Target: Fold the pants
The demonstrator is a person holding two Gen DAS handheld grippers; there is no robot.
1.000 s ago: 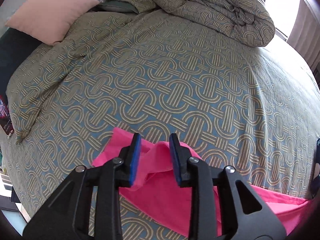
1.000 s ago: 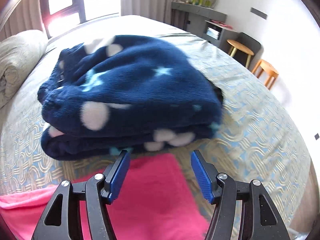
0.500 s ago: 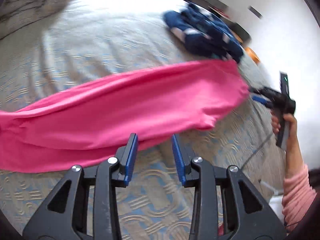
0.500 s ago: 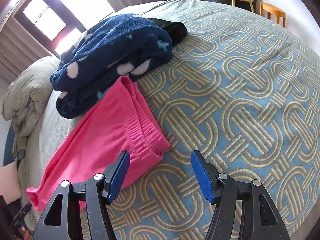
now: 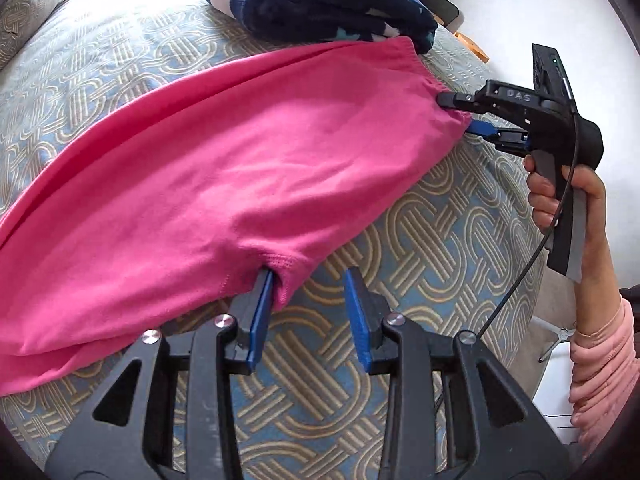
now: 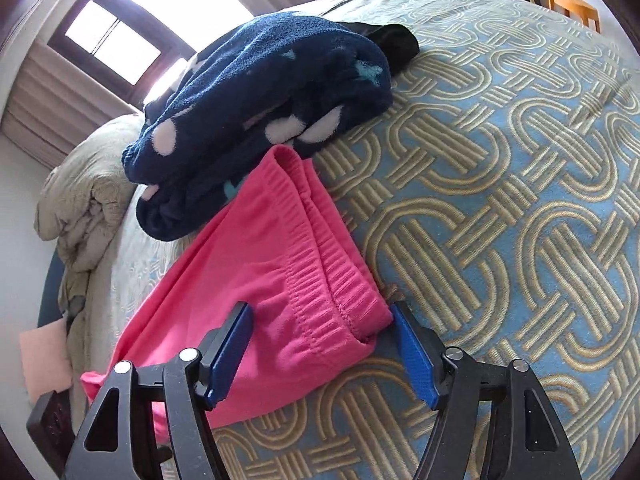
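Pink pants [image 5: 224, 168] lie flat across the patterned bedspread, waistband to the right; they also show in the right wrist view [image 6: 256, 276]. My left gripper [image 5: 308, 304] is open at the crotch seam on the near edge, its left finger [image 5: 260, 312] touching the fabric. My right gripper [image 6: 320, 348] is open around the near waistband corner [image 6: 352, 308], which lies between the pads unclamped. In the left wrist view the right gripper [image 5: 460, 114] sits at that same waistband corner, held by a hand.
A folded navy fleece blanket [image 6: 260, 120] with white spots lies just beyond the waistband, touching it; it also shows in the left wrist view [image 5: 320, 0]. A bunched duvet [image 6: 84, 184] lies at the bed's far left. Wooden stools [image 6: 572, 4] stand beyond the bed.
Both grippers have moved in to the pants: the left to the crotch seam, the right around the waistband corner. The left camera swung from the leg end toward the waistband.
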